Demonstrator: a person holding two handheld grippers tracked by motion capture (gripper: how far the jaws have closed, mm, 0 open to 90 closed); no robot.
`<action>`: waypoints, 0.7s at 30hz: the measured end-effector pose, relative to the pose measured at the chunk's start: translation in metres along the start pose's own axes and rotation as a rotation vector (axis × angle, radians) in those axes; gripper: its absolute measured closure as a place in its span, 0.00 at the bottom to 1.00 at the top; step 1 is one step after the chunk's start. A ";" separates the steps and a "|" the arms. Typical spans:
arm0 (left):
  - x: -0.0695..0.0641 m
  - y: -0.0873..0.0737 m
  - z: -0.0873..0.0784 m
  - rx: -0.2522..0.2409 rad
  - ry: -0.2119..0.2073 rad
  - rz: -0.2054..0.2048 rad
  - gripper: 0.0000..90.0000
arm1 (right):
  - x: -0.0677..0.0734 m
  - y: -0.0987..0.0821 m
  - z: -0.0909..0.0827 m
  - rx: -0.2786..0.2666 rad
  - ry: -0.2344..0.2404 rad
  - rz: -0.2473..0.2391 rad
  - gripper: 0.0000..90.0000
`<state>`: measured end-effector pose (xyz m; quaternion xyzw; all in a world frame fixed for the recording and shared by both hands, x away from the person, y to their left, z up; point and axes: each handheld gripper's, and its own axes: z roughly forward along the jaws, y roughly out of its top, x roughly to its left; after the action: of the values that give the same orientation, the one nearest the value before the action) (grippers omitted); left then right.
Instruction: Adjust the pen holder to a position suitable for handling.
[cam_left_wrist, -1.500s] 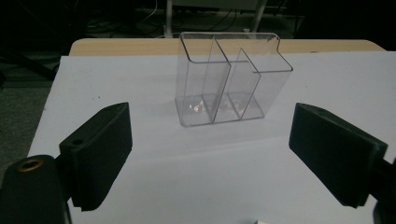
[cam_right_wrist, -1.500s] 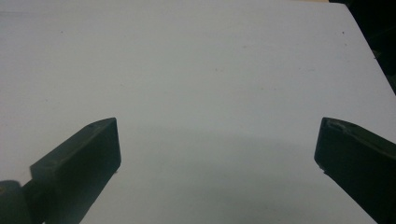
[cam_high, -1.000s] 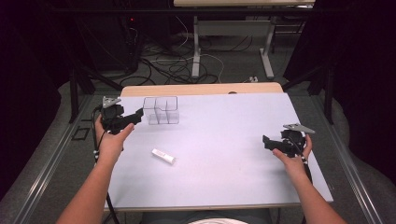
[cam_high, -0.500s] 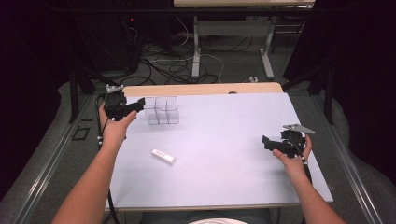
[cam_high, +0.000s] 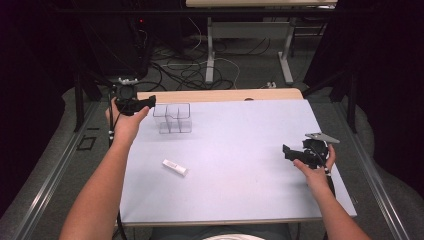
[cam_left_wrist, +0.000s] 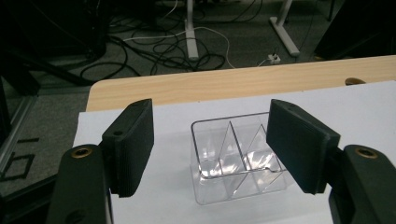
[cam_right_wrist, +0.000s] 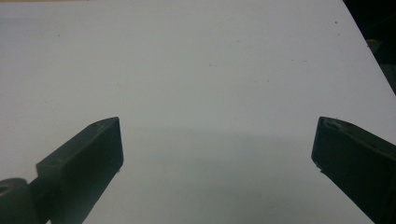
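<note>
The left gripper (cam_high: 148, 101) is hovering in the upper left of the high view, just off the left side of the clear divided box (cam_high: 173, 118), with its jaws standing apart and nothing between the pads; they have just been closing, though in the left gripper view (cam_left_wrist: 210, 149) the box (cam_left_wrist: 238, 158) is sitting beyond the tips, untouched. The box is resting upright on the white sheet (cam_high: 240, 165) near its far left corner, close to the bare wooden strip (cam_high: 225, 95) along the table's far edge, likely so that its compartments are lying open to be filled. A small white block (cam_high: 174, 167) is lying flat, below the box in the frame and well apart from it, with open sheet around it. The right gripper (cam_high: 291, 151) is waiting at the right of the frame, near the sheet's right edge, jaws spread wide and empty (cam_right_wrist: 217, 154), and is facing a broad stretch of free surface toward the centre.
</note>
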<state>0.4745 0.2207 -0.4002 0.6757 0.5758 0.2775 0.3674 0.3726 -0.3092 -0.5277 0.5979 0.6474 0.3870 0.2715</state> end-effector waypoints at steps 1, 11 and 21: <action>-0.001 0.002 0.001 0.009 -0.004 0.005 0.38 | 0.000 0.000 0.000 -0.001 0.000 0.000 0.02; -0.005 0.002 0.022 0.061 0.024 0.031 0.49 | -0.002 -0.001 0.001 0.006 0.008 -0.011 0.02; -0.001 -0.002 0.041 0.144 -0.002 -0.020 0.61 | -0.002 -0.001 0.000 0.008 0.013 -0.006 0.03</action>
<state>0.5061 0.2124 -0.4257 0.6949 0.6006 0.2311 0.3210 0.3724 -0.3109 -0.5293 0.5945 0.6524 0.3874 0.2662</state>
